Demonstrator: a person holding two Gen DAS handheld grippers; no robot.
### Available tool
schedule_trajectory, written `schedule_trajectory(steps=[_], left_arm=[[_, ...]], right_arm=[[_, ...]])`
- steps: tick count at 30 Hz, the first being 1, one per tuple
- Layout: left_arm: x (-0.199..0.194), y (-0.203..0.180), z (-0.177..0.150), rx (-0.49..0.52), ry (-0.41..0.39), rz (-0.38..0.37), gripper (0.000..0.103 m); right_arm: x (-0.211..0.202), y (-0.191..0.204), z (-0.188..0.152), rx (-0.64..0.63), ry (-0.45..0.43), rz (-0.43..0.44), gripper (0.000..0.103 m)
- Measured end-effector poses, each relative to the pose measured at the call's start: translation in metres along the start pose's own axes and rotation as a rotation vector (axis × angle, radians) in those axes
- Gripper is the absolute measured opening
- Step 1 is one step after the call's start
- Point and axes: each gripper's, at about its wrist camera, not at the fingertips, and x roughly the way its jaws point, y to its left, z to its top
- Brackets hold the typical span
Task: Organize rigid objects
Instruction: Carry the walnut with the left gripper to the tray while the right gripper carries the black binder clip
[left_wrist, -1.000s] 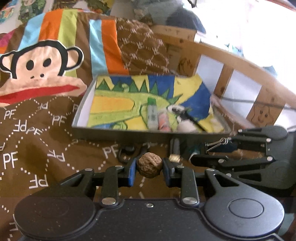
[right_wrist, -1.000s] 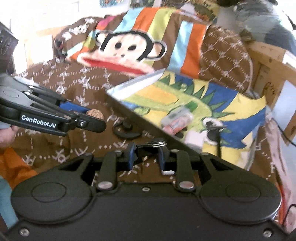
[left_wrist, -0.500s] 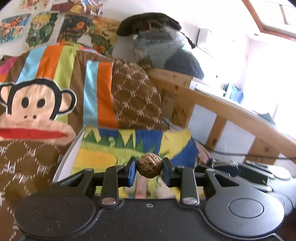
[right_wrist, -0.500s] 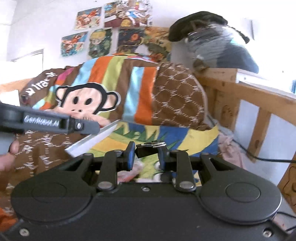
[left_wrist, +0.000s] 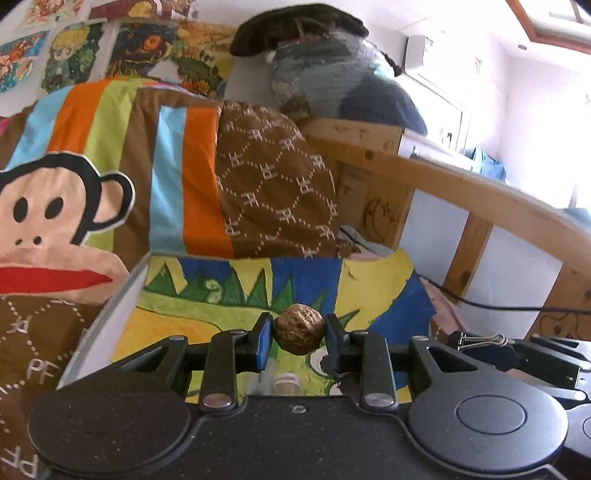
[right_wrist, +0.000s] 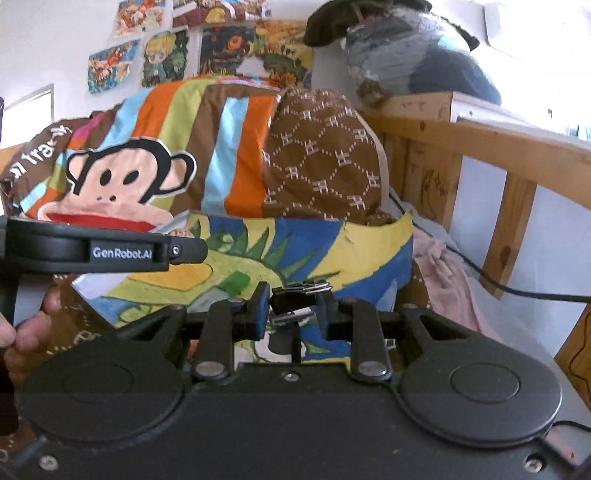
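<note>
Two claws above the tray (left_wrist: 110, 314): left claw (left_wrist: 298, 334) pinches a walnut (left_wrist: 298, 333), "GenRobot.AI" on its side; right claw (right_wrist: 291, 301) clamps a binder clip (right_wrist: 293, 298).

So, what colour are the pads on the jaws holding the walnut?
Blue pads, gripping the brown walnut; the left wrist view shows them best.

Count on inspection: one walnut (left_wrist: 298, 328). One binder clip (right_wrist: 295, 297). One tray (left_wrist: 107, 310), lined with one painted sheet (left_wrist: 306, 280). Two tongs: left (left_wrist: 298, 341), right (right_wrist: 291, 308). One monkey-print blanket (right_wrist: 125, 177). At least four pictures (right_wrist: 162, 61) on the wall; edges cut off others.
</note>
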Motion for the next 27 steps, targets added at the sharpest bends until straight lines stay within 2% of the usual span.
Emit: schedule_trajectory(steps=[8,18,23,27], left_arm=[[0.025,0.002,-0.016,0.005,0.057,0.045,0.032],[0.035,0.0,-0.027,0.041,0.122,0.003,0.032],[0.041,-0.004,-0.029,0.056,0.171,-0.031,0.032],[0.051,-0.003,-0.03,0.038,0.209,-0.025,0.032]], right_arm=[[0.049,0.01,-0.023,-0.005,0.09,0.022,0.019],[0.078,0.019,-0.044,-0.004,0.199,0.028,0.019],[0.083,0.022,-0.049,-0.005,0.223,0.029,0.019],[0.086,0.019,-0.051,0.008,0.233,0.03,0.019]])
